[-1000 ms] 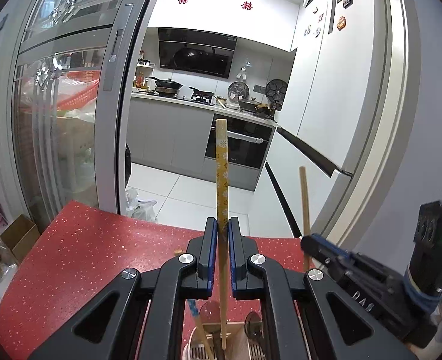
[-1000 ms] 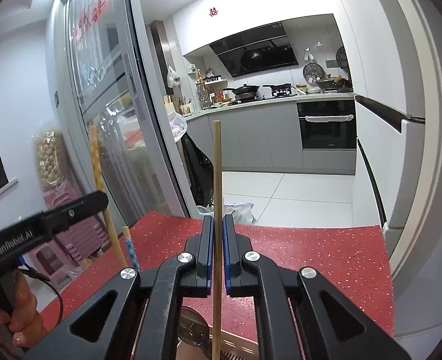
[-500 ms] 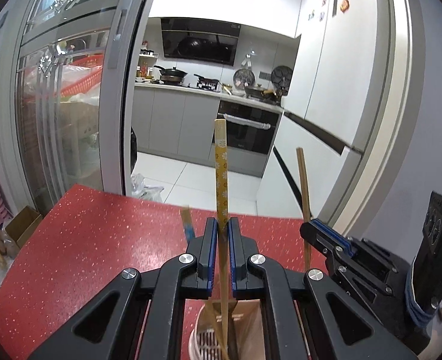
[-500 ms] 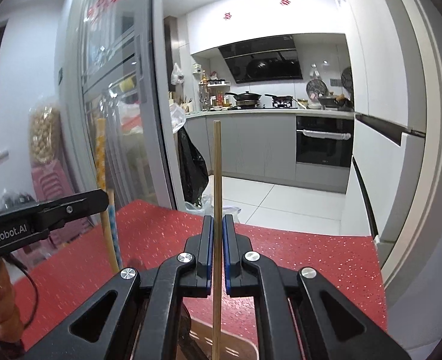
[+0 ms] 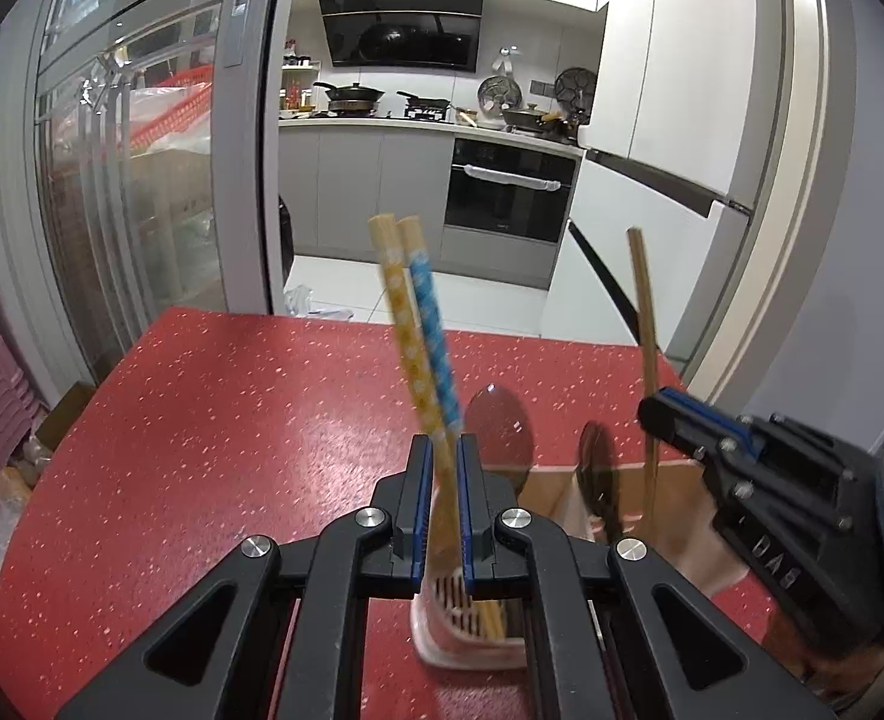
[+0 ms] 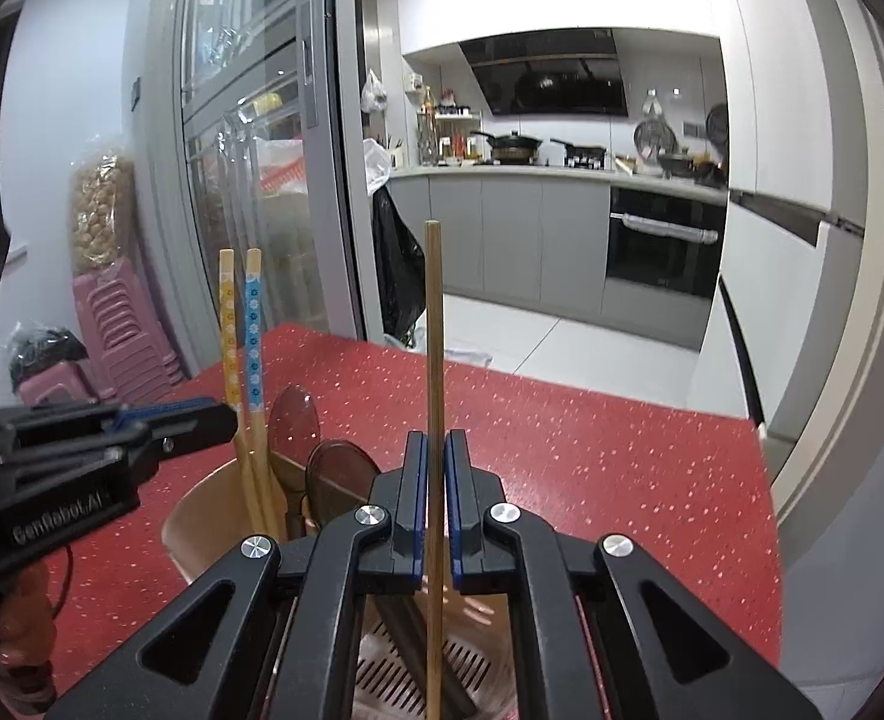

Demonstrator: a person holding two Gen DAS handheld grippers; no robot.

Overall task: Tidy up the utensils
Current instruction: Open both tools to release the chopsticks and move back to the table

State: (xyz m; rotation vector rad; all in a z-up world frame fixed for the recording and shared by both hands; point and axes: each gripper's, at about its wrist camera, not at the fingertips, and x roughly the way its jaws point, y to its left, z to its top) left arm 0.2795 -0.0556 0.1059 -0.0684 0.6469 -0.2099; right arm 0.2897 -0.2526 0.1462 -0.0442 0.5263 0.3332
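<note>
Two chopsticks stand together in the utensil holder (image 5: 568, 486) on the red surface (image 5: 232, 420): the yellow chopstick (image 5: 409, 354) is clamped between the jaws of the left hand-held gripper (image 5: 442, 480), with the blue chopstick (image 5: 433, 330) just beside it, both leaning away from the camera. The right hand-held gripper (image 6: 434, 480) is clamped on a plain wooden chopstick (image 6: 434, 330), held upright with its lower end down inside the holder's slotted compartment. Two dark spoons (image 6: 316, 450) stand in the holder between the two hand-held grippers.
</note>
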